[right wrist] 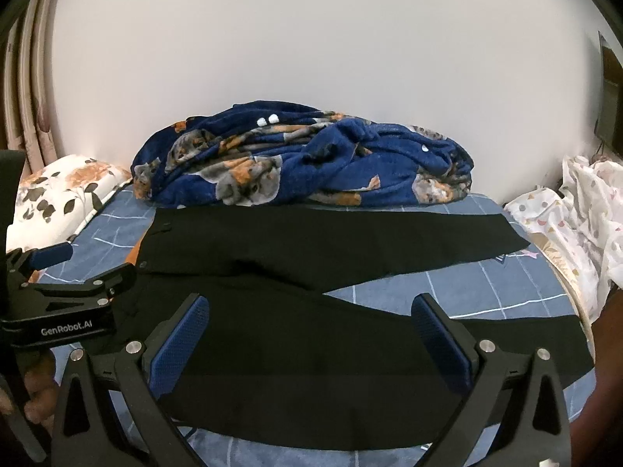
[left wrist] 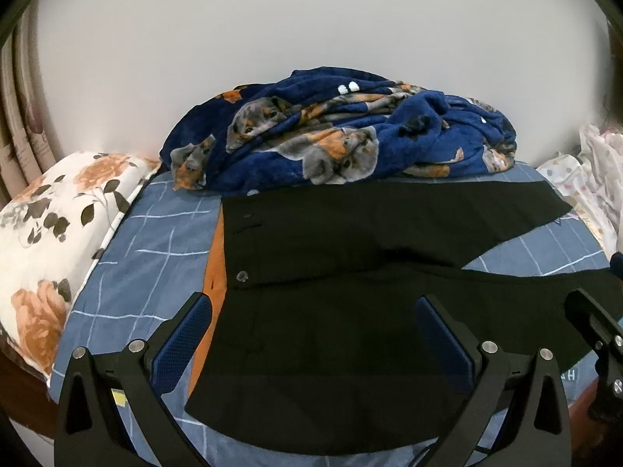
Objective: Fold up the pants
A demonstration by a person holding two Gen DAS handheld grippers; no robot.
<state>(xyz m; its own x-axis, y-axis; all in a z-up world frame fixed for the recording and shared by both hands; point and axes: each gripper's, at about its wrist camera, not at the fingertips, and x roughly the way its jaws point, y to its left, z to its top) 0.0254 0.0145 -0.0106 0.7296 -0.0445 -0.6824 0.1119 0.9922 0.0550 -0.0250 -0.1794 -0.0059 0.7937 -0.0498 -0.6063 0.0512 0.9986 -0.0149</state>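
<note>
**Black pants, spread flat on bed — both grippers parted above the near leg**

Pants (left wrist: 350,257): black, laid flat on the blue checked bed (left wrist: 148,241). Long axis runs across both views, waistband at the left with a button (left wrist: 242,275) showing, hems at the right. Legs split in a shallow V: far leg against the blanket, near leg directly under the cameras; bare sheet shows between them toward the hems. Nothing folded yet, by the look of it.

Left gripper (left wrist: 313,334): jaws spread wide, nothing between them, poised over the waist end of the near leg.

Right gripper (right wrist: 309,334): jaws likewise apart and empty, over the middle of the near leg, nearer the hems. Contact with cloth cannot be told for either.

Judgement: left is nearer the waistband, right nearer the cuffs; a lengthwise fold would likely carry the near leg away from the cameras onto the far one.

Surroundings: blue dog-print blanket (left wrist: 338,136) heaped behind the pants, touching the far leg; floral pillow (left wrist: 50,225) at left; pale spotted cloth (right wrist: 576,210) at right; plain wall (left wrist: 311,31) beyond.
</note>
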